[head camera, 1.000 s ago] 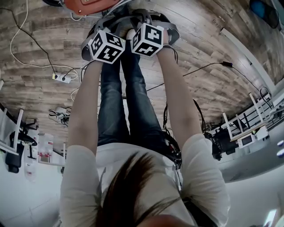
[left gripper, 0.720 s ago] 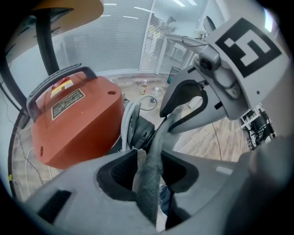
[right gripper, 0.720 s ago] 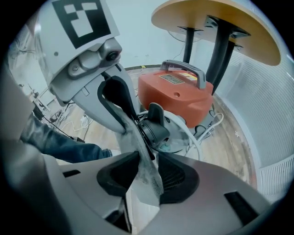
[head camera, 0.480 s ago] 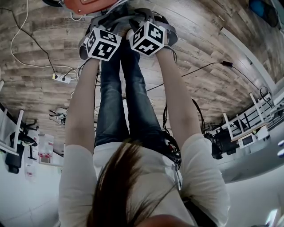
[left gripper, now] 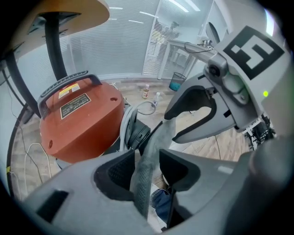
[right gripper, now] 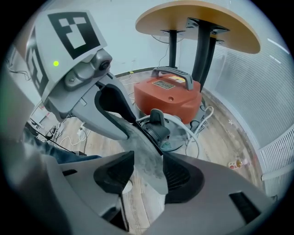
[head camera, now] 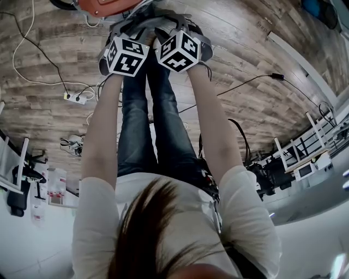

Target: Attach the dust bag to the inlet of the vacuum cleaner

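An orange vacuum cleaner (left gripper: 76,117) with a black handle stands on the wood floor, and its black inlet (right gripper: 156,128) faces me. The grey dust bag (left gripper: 144,179) hangs as a strip from the inlet side down between both grippers. My left gripper (left gripper: 146,158) has just been opening; the bag lies loose between its pads, with a gap beside it. The jaws of my right gripper (right gripper: 147,160) have also just been opening. The bag (right gripper: 149,172) leans on one pad and is not pinched. In the head view both marker cubes (head camera: 126,54) sit side by side just short of the vacuum (head camera: 103,6).
A round wooden table (right gripper: 197,20) on black legs stands over the vacuum. White cable loops (right gripper: 204,117) lie beside it. A power strip (head camera: 76,97) and cords run over the floor at left. The person's legs (head camera: 158,125) stand below the grippers. Racks (head camera: 305,147) stand at right.
Both marker cubes have rolled a little, the right one more. They have drifted slightly toward the vacuum at the top of the view. The arms stay in about the same place.
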A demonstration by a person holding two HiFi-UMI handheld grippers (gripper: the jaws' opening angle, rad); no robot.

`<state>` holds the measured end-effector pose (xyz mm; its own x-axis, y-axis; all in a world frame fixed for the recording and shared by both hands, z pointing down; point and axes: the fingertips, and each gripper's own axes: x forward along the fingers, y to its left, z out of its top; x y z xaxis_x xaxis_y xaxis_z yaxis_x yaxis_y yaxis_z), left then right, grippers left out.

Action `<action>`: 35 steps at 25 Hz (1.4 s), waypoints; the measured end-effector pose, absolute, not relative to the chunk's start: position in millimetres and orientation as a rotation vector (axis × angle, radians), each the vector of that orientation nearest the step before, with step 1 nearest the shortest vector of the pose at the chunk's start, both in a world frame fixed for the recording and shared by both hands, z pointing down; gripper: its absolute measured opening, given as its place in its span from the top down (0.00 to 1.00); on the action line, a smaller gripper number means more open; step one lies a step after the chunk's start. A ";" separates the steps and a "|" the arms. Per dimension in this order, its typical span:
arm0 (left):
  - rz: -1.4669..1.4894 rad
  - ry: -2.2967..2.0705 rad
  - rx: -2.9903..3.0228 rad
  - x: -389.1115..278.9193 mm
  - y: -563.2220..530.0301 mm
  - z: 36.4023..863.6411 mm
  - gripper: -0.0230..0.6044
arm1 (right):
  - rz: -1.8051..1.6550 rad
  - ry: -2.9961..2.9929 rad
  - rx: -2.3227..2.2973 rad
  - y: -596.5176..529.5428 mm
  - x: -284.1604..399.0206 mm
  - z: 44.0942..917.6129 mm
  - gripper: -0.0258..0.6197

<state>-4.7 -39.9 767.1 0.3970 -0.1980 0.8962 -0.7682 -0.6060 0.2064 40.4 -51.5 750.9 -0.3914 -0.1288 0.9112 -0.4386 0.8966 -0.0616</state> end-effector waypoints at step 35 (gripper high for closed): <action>0.992 -1.180 1.902 -43.6 -24.2 671.6 0.94 | 0.606 -1.965 0.793 -43.4 76.4 654.8 0.96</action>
